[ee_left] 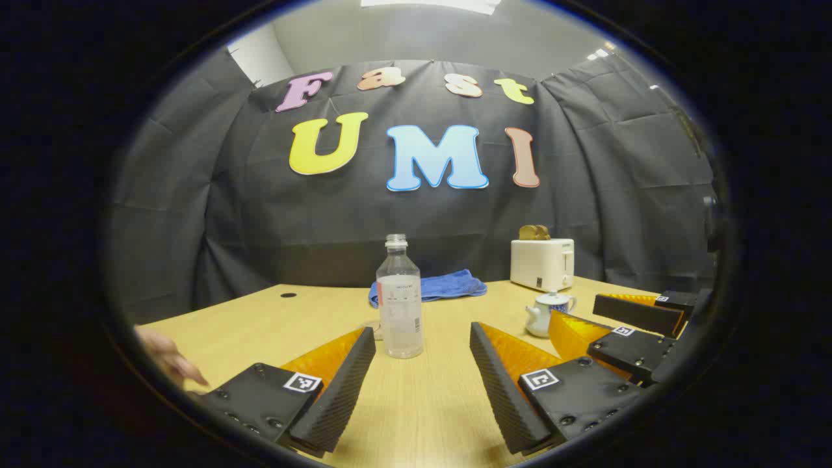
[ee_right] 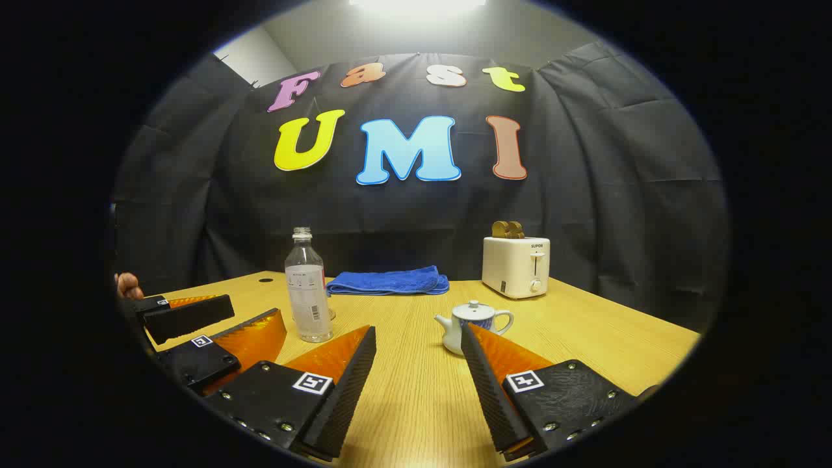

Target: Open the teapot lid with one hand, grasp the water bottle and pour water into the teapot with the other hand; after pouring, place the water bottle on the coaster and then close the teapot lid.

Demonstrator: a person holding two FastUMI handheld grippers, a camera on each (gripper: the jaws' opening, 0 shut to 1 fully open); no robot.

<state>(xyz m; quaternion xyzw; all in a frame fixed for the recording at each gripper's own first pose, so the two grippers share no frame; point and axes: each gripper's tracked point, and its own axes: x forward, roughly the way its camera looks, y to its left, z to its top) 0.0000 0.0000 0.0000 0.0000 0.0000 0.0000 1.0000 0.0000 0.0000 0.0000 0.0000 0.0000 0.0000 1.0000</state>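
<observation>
We see the teapot (ee_right: 473,325), small and white with its lid on, sitting on the wooden bench (ee_right: 416,403). Left of the teapot stands the water bottle (ee_left: 399,299), upright, uncapped, its long axis vertical; something flat and round behind the bottle's base may be the coaster, but we cannot tell. Behind the teapot lie a folded blue towel (ee_right: 389,281) to the left and a white toaster (ee_right: 517,266) to the right.

The left hand-held gripper (ee_left: 422,383) has its fingers spread wide, holding nothing, with the bottle straight ahead between them. The right hand-held gripper (ee_right: 419,383) is likewise spread and empty, the teapot just ahead and slightly right. We judge the right one nearer the teapot lid, the left nearer the bottle.
</observation>
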